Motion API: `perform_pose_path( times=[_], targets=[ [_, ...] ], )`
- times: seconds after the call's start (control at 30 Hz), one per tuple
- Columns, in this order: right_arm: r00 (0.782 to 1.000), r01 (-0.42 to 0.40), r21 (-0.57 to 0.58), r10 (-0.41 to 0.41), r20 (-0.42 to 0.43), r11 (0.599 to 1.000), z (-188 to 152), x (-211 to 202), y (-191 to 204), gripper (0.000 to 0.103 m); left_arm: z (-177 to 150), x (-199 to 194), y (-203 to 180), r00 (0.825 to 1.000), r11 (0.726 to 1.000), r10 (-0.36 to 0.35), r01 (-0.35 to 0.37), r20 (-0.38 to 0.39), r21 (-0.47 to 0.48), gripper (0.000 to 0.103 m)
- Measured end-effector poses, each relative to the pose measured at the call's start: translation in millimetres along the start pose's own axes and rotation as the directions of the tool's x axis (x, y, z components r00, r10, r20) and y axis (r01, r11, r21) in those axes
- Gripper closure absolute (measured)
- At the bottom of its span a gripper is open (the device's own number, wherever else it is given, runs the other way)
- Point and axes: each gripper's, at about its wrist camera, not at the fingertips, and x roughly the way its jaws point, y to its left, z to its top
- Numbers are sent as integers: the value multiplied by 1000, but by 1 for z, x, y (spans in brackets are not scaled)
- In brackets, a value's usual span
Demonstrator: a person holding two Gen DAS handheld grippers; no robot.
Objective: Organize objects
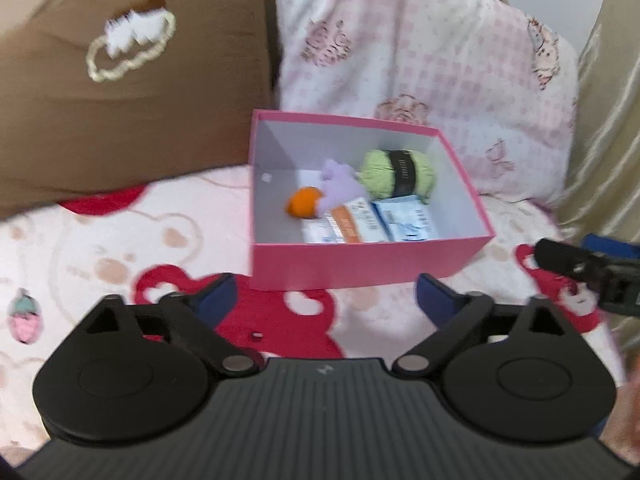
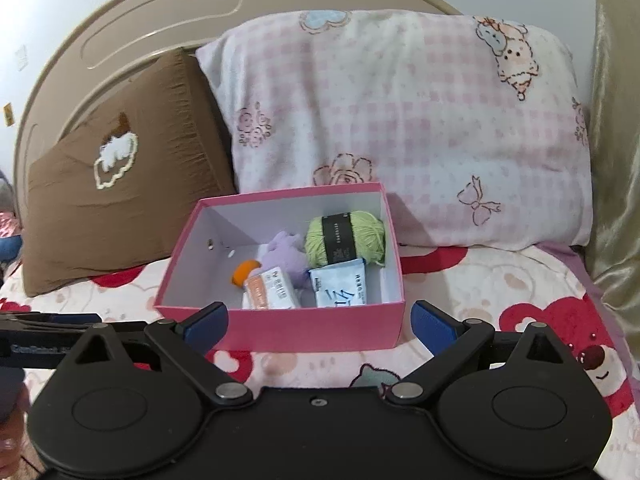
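Observation:
A pink cardboard box [image 1: 360, 262] [image 2: 320, 328] with a white inside stands open on the bed. In it lie a green ball of yarn [image 1: 394, 174] [image 2: 346, 238], a small purple plush [image 1: 340, 186] [image 2: 286, 252], an orange round thing [image 1: 302, 202] [image 2: 244, 270] and two or three flat packets [image 1: 404, 222] [image 2: 340, 286]. My left gripper [image 1: 326, 300] is open with nothing between its blue pads, just in front of the box. My right gripper [image 2: 320, 324] is open too and empty, its pads standing either side of the box's near wall. Each gripper shows at the edge of the other's view.
The box rests on a white and red bear-print bedspread [image 1: 100, 256] [image 2: 500, 292]. Behind it lean a brown cushion [image 1: 120, 100] [image 2: 120, 200] and a pink checked pillow [image 1: 420, 60] [image 2: 400, 120] against a beige headboard [image 2: 160, 12]. A gold curtain [image 2: 616, 160] hangs at the right.

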Motion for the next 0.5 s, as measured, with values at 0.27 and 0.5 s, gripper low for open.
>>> perform_pose_path(
  times=[0.27,0.5],
  targets=[
    [999,17,-49,-18,-30,999,-2,-21,10,3,-11,-21,-7,996,1000,9,-10,-84,-10,0],
    [990,103,-84,-110,-86,991,-8,-31,25,3,-20,-35,-13,991,999,5,0,-131,37,0]
  ],
)
